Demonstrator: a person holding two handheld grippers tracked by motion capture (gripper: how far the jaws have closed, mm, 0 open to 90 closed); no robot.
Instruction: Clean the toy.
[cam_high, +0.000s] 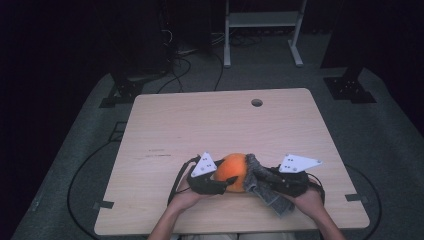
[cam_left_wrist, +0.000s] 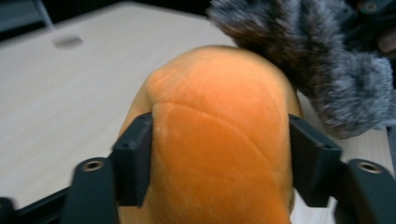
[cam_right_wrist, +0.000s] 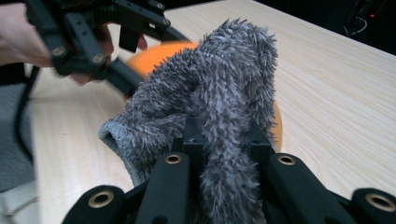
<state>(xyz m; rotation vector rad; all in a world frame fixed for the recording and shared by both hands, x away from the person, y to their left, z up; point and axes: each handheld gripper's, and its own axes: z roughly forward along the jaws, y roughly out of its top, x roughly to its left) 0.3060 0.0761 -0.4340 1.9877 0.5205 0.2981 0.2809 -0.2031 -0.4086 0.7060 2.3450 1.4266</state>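
Basically a two-handed hold near the front edge of the table (cam_high: 165, 125). High view: left gripper (cam_high: 220, 184) sits against the orange plush ball (cam_high: 231, 171), right gripper (cam_high: 262, 179) carries the grey fuzzy sock (cam_high: 267, 192), which drapes from the ball's right side down toward the person's right hand (cam_high: 310, 200). Both things touch — the sock is laid up against the ball, probably so one can be worked over or off the other.

Left gripper view: jaws sit on either flank of the orange plush ball (cam_left_wrist: 219, 140), pads pressing into the plush, so it is clamped. This looks like an anchoring grip, keeping the soft ball from rolling. Grey fuzzy sock (cam_left_wrist: 317, 70) hangs just behind, upper right, touching the ball.

Right gripper view: jaws nearly together, pinching a fold of the grey fuzzy sock (cam_right_wrist: 219, 107) — a thin bite is all limp fabric allows. Sock cuff gapes at lower left. Orange plush ball (cam_right_wrist: 154, 58) peeks behind it, with the left gripper (cam_right_wrist: 126, 56) beyond.
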